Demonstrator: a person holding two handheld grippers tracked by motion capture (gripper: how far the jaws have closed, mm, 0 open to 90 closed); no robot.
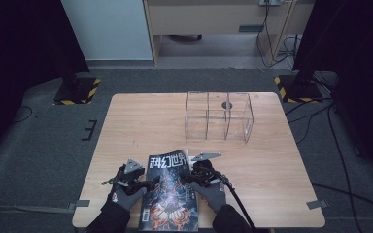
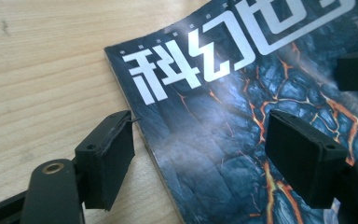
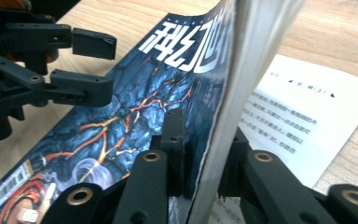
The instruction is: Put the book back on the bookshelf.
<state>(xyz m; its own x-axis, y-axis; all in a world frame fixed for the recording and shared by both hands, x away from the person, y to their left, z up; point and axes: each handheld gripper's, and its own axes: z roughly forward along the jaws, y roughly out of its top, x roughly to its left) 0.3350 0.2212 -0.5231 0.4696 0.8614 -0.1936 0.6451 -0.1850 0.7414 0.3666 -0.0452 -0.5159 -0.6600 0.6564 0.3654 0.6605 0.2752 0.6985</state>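
1. Right tongs (image 3: pixel 200 186) are what we see closest: they're clamped on the cover and a wad of front pages of the magazine (image 1: pixel 169 191), lifted clear of the printed page (image 3: pixel 307 121) underneath.
2. Left tongs (image 2: pixel 205 163) sit open, one pad off the spine edge on the wood, the other over the cover, not pinching anything.
3. Magazine lies at the near edge of the bench (image 1: pixel 136 126), between both hands.
4. Our guess for doing this well: swing the lifted pages over slowly toward the spine, and keep the left tongs pressing the spine side so it doesn't slide.
5. Clear plastic organizer (image 1: pixel 218 116) stands well apart at the far side, nothing in the way.
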